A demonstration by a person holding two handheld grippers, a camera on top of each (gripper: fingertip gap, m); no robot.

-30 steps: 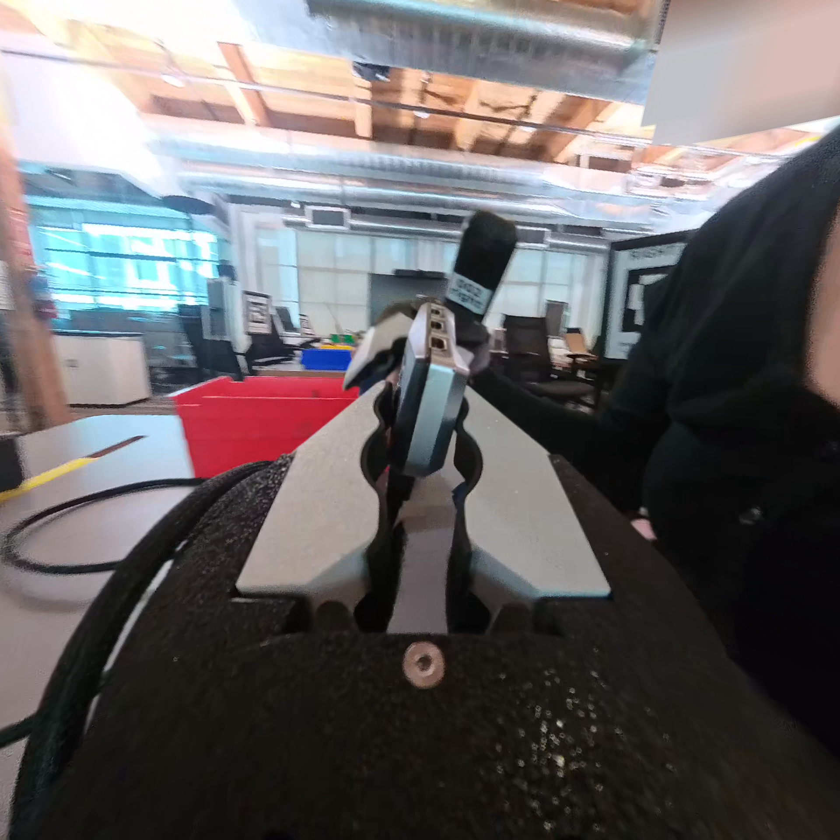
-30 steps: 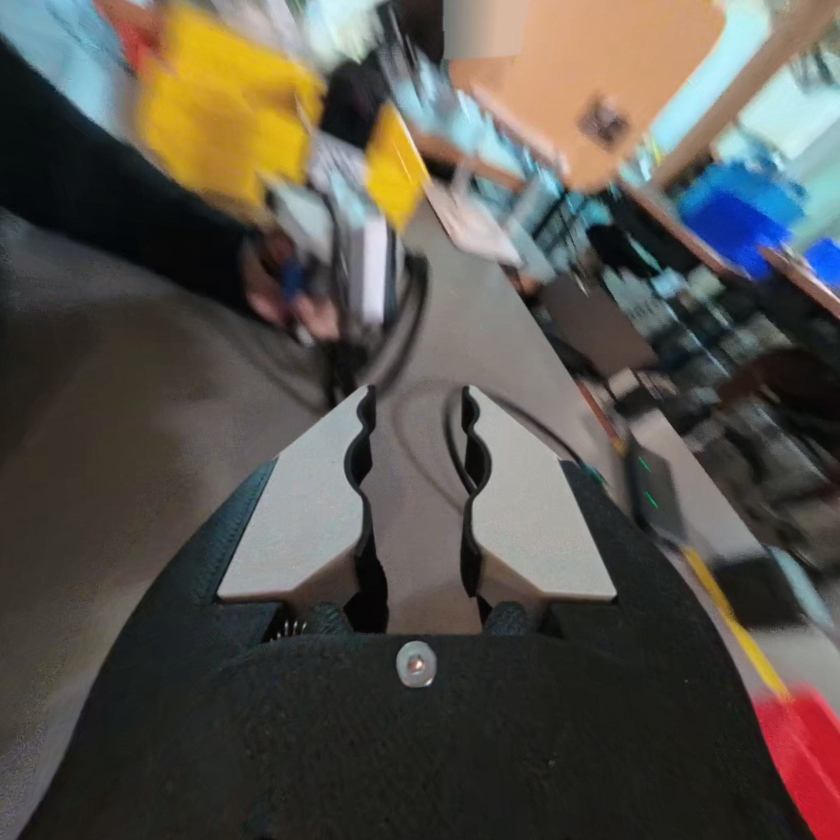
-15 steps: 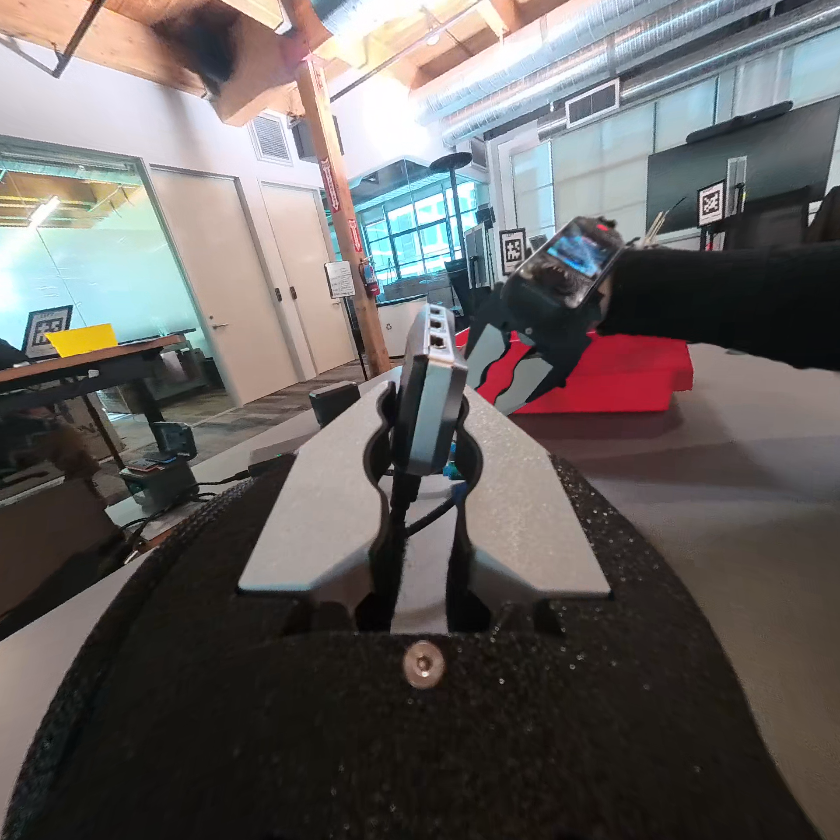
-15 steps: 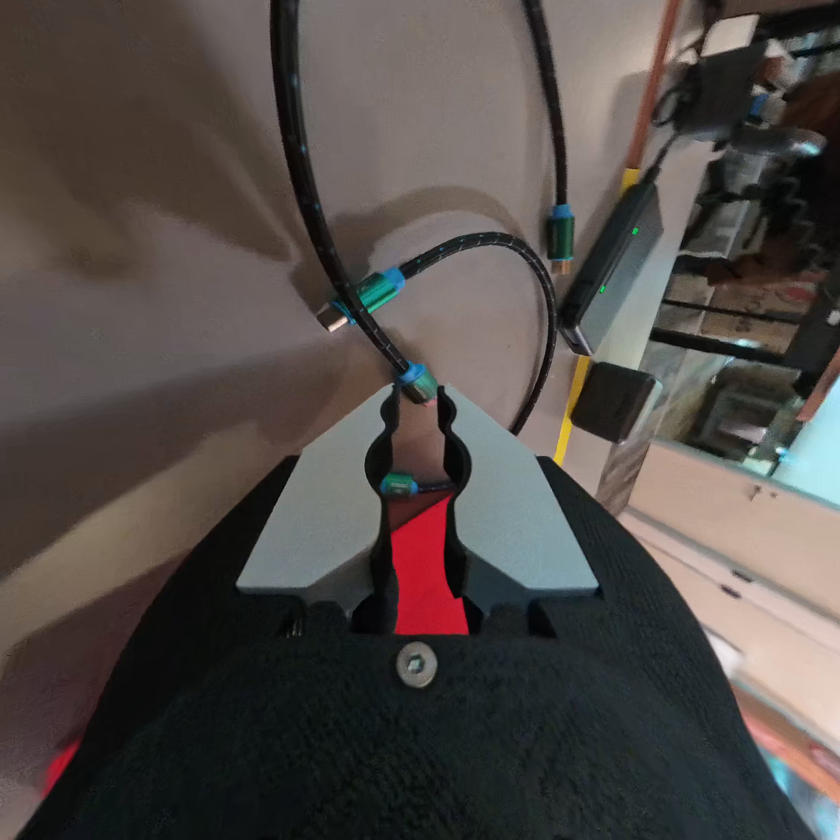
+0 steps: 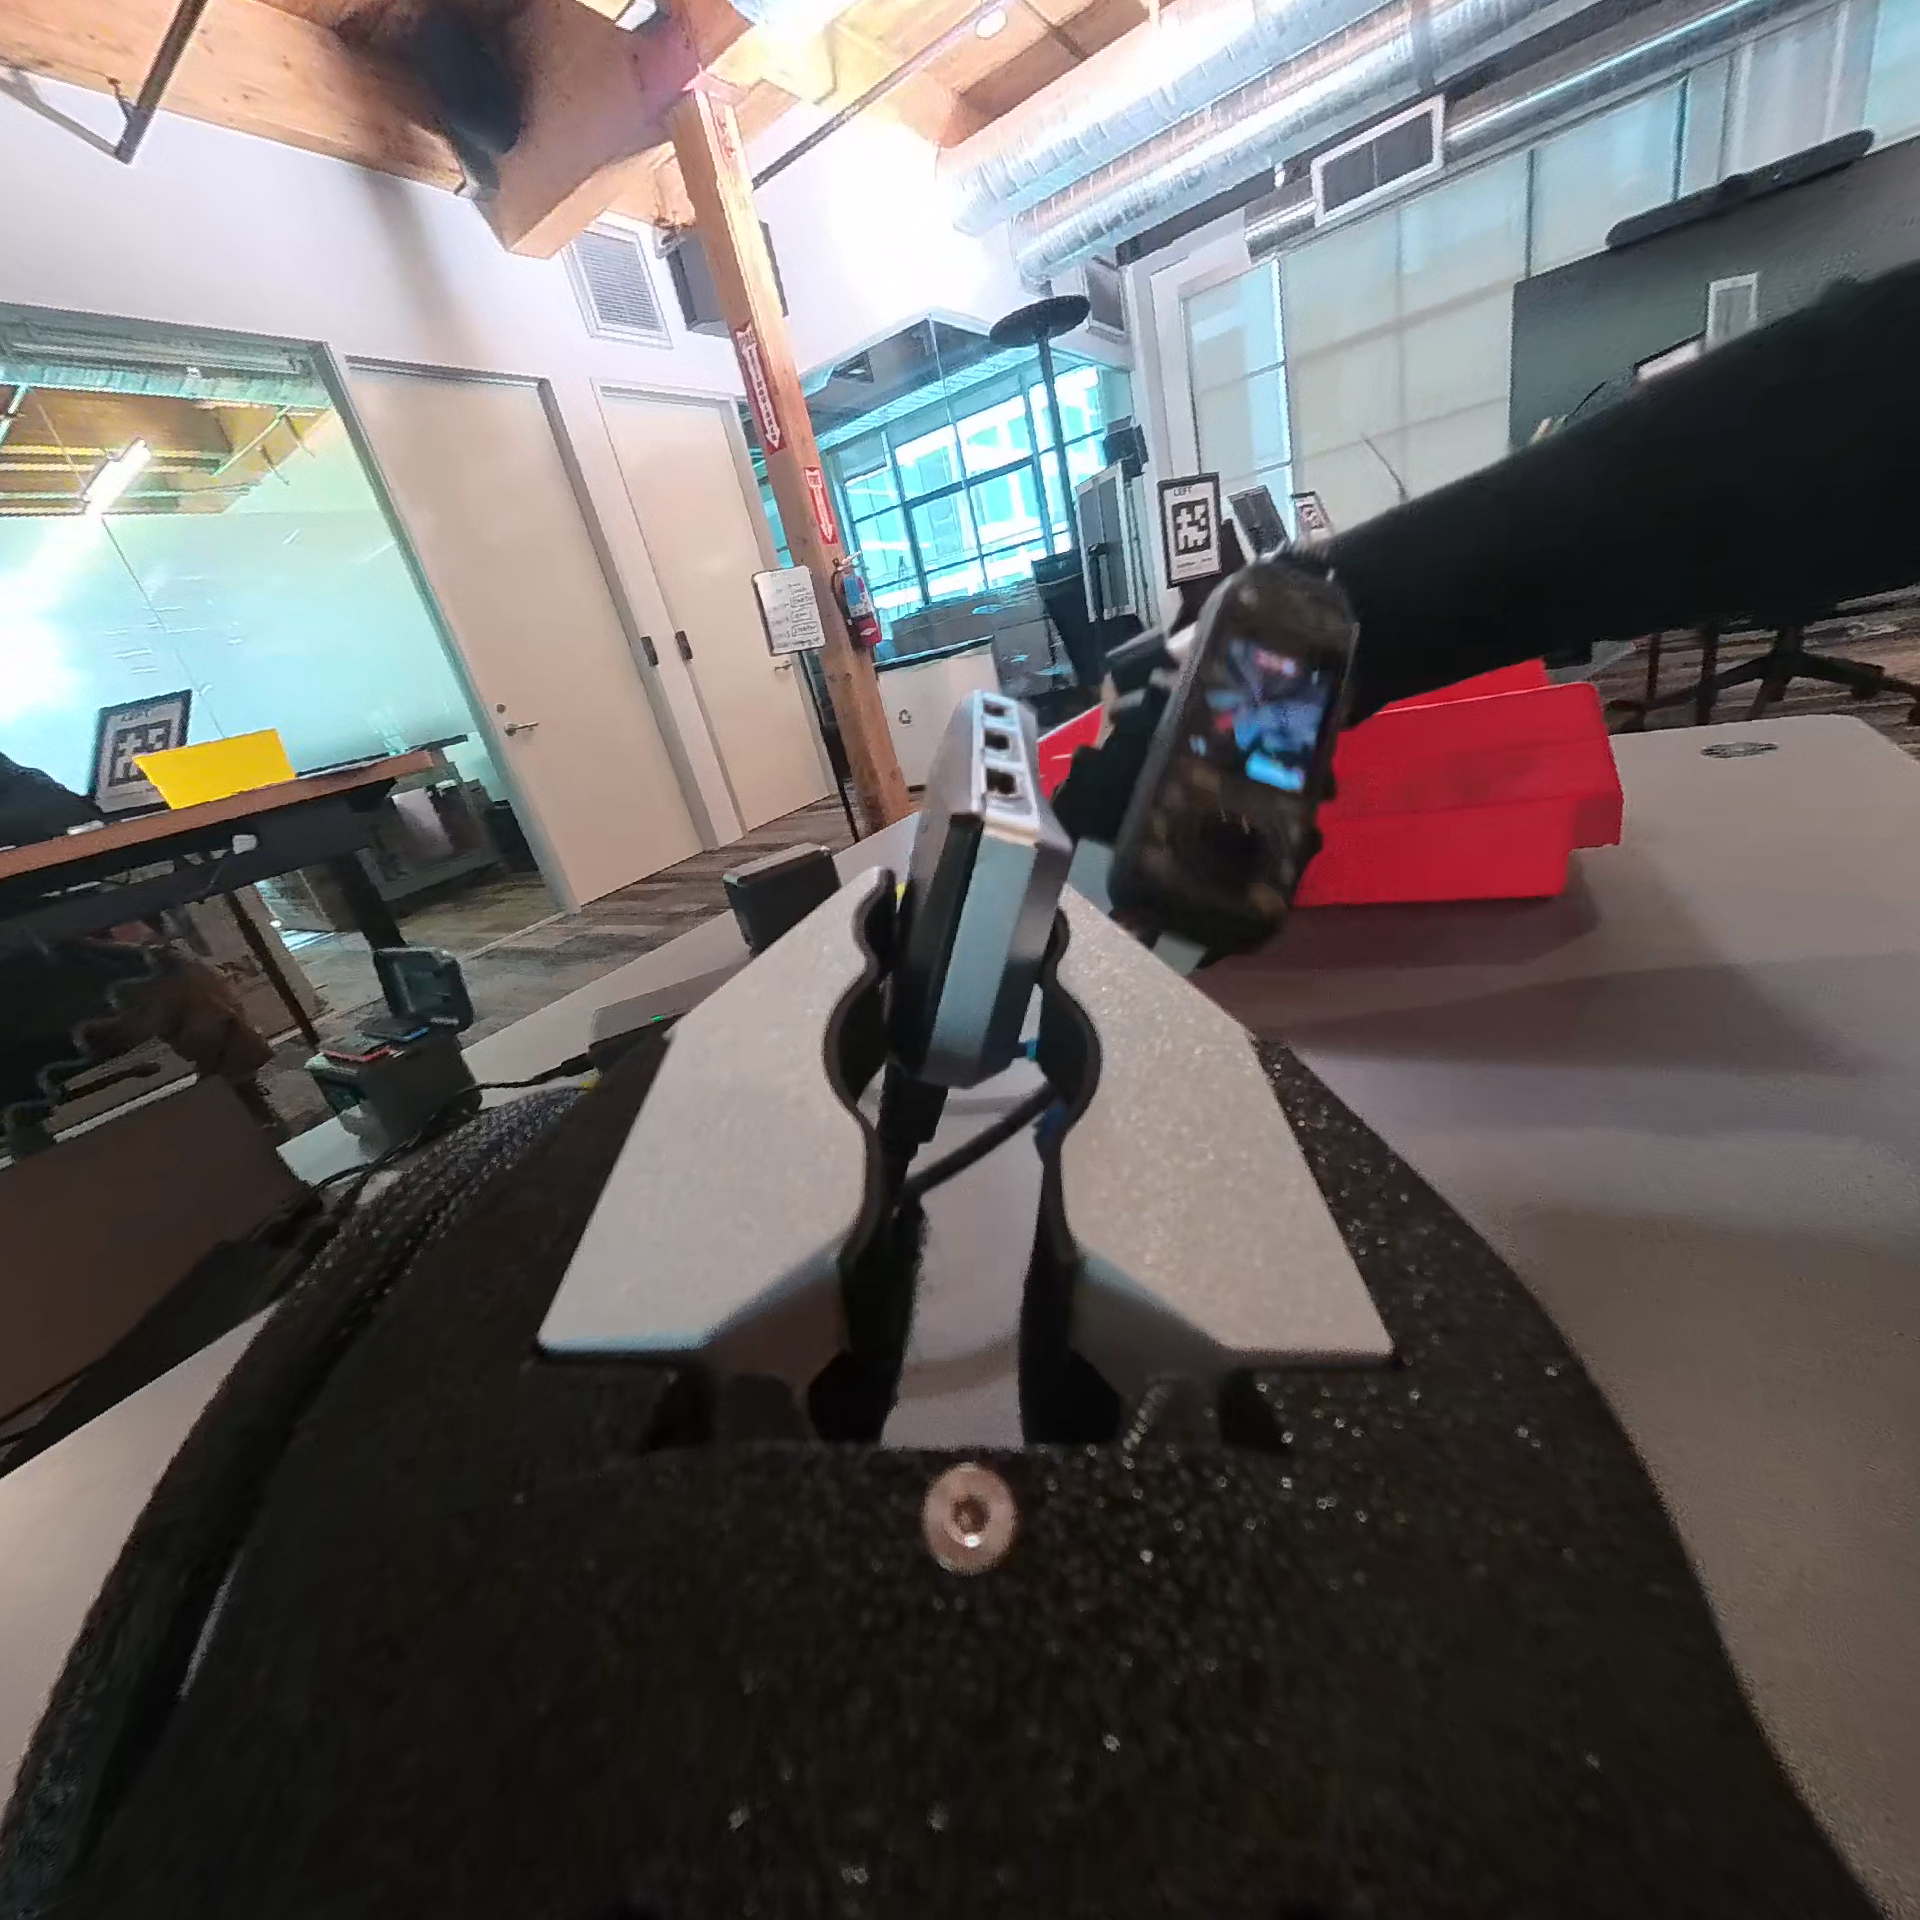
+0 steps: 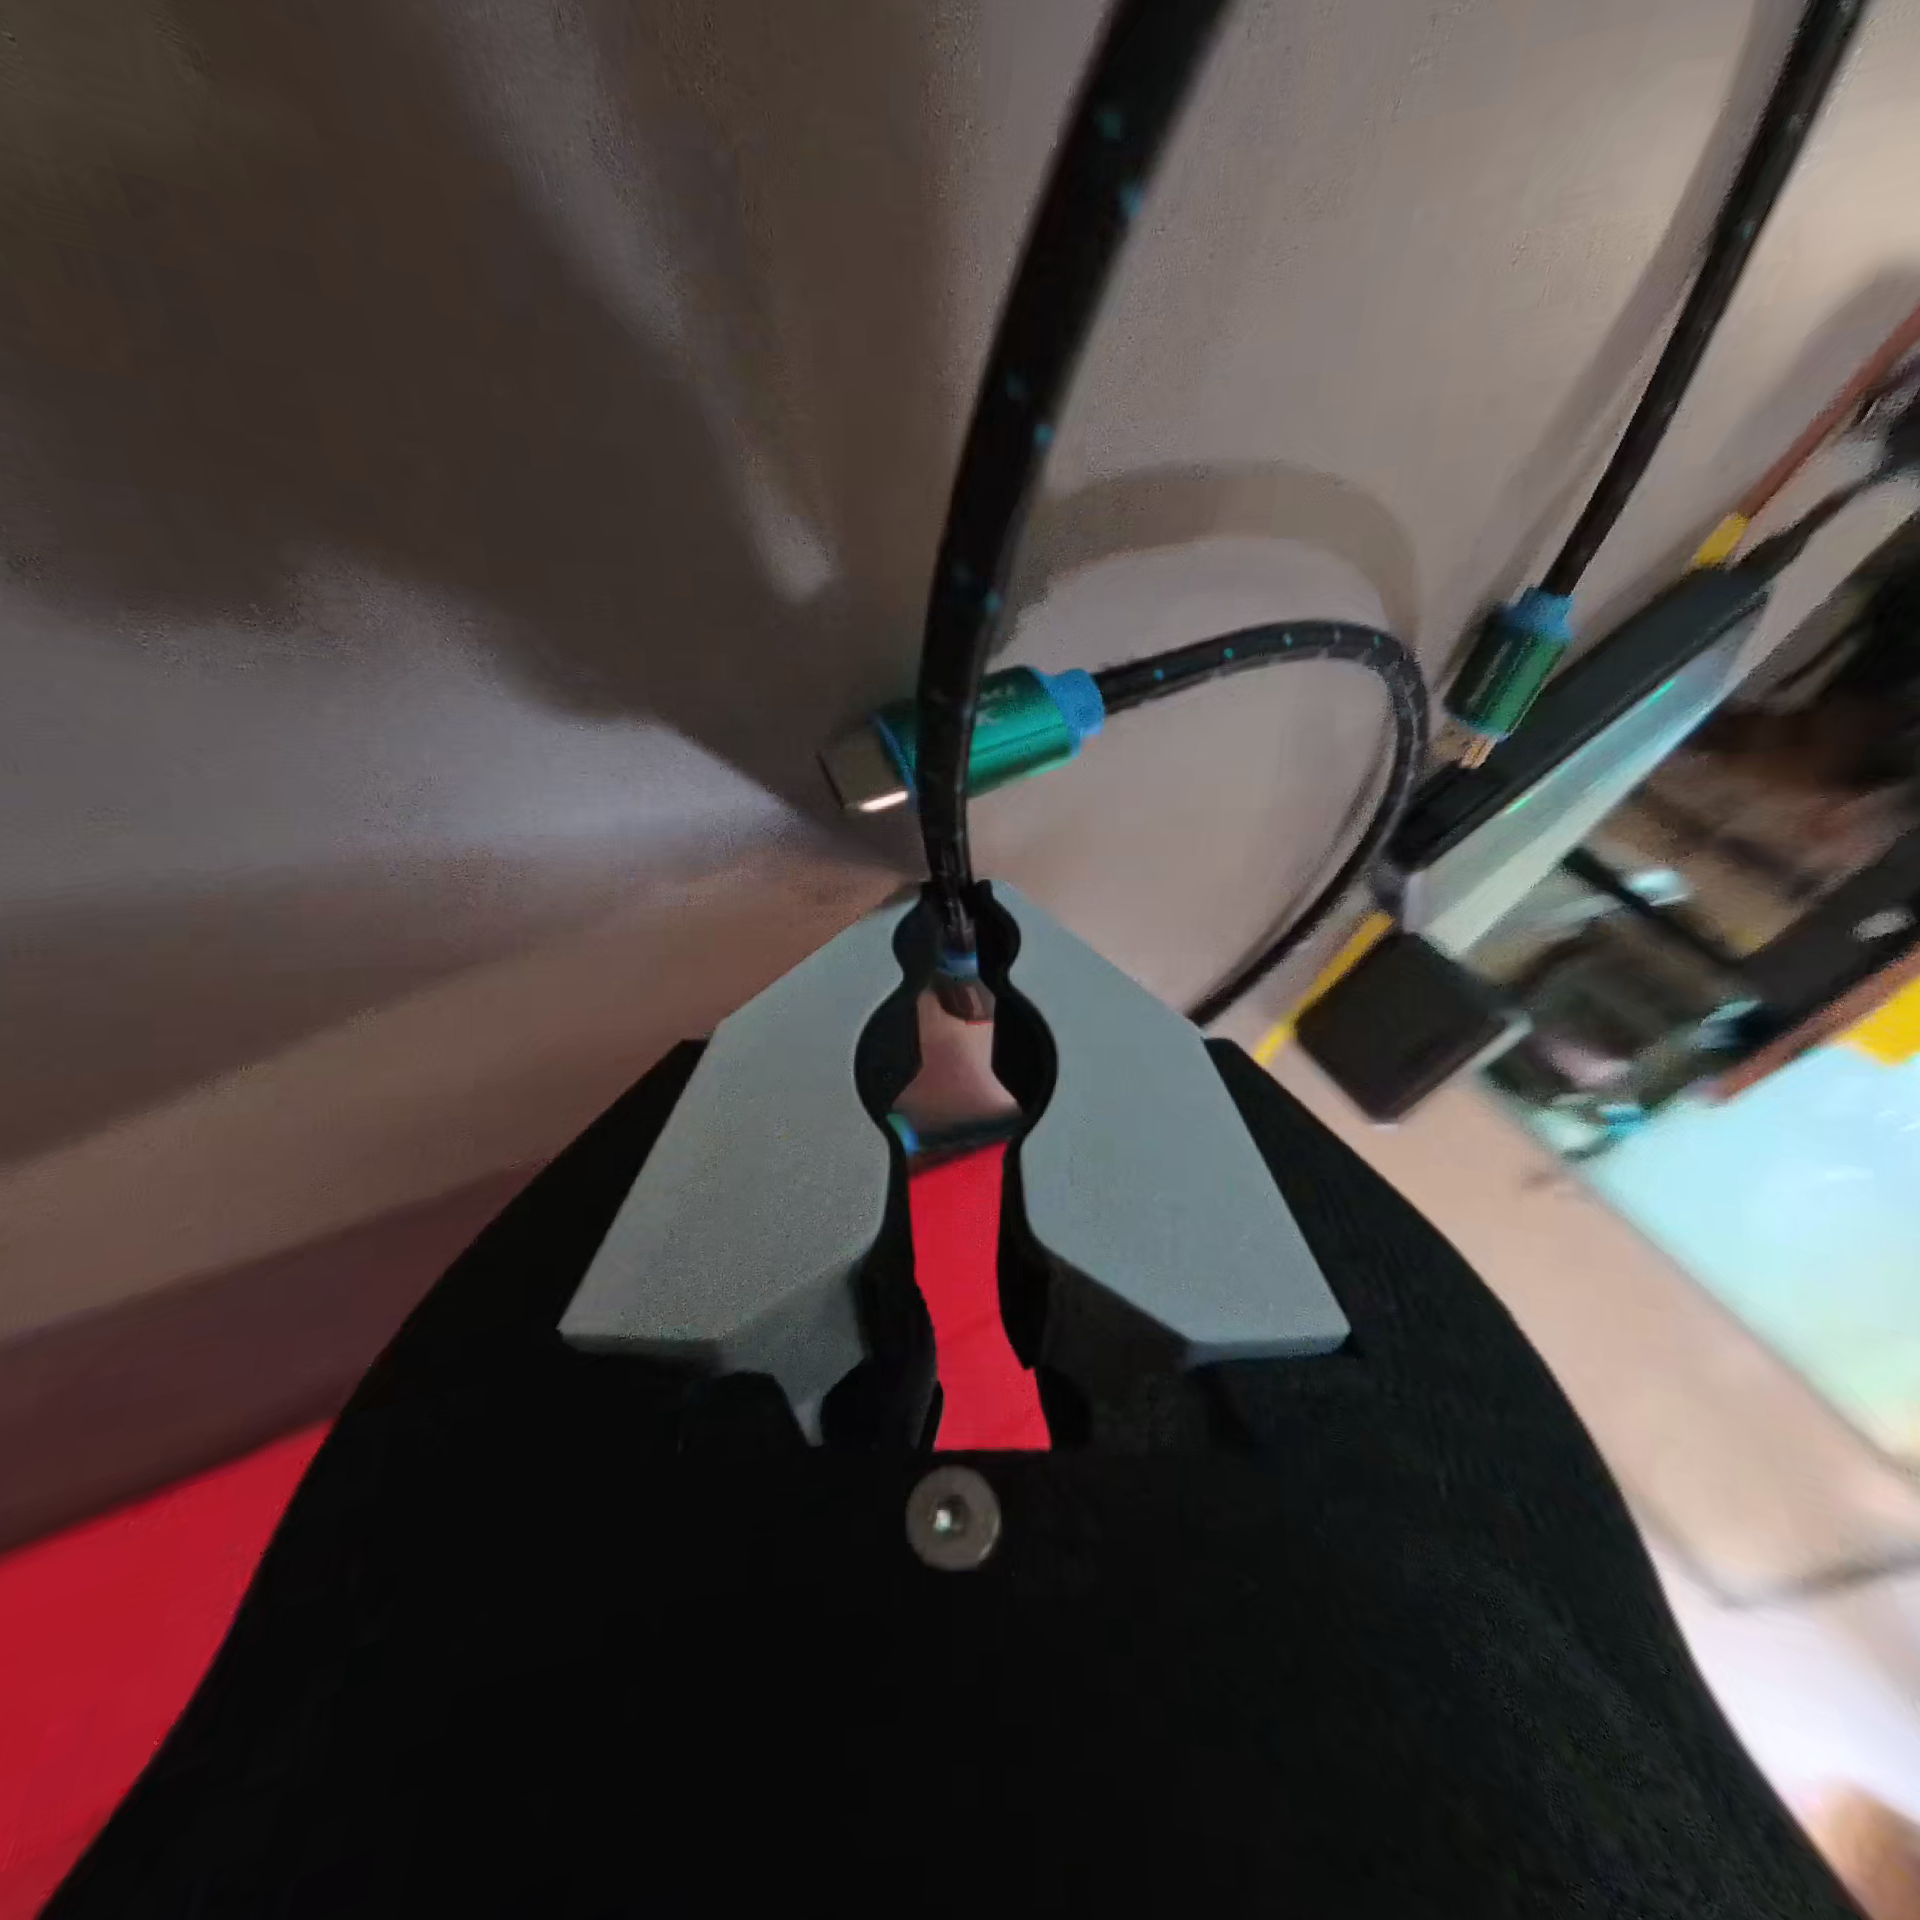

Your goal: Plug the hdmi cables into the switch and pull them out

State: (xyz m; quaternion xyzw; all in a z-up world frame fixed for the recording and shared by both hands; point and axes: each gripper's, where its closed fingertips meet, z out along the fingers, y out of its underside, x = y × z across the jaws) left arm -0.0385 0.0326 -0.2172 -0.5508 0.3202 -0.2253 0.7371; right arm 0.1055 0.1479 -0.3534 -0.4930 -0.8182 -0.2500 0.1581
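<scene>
Grey HDMI switch (image 5: pixel 982 894) clamped upright in the left hand-held gripper (image 5: pixel 971 935).
Right hand-held gripper (image 6: pixel 961 935) pinched a braided HDMI cable (image 6: pixel 1023 416) near its half-hidden, blurred plug.

red bins (image 5: pixel 1455 790) on grey table (image 5: pixel 1662 1091), wooden post (image 5: pixel 769 416), white doors (image 5: pixel 561 623), yellow sheet (image 5: pixel 213 767)

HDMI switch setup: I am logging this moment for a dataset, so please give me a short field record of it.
left gripper: jaws clamped on the grey HDMI switch, held upright
switch ports: three in view, all empty
right gripper: jaws closed on a black braided cable at its plug end
loose plug: green plug lying on the table
background: red bin
</scene>
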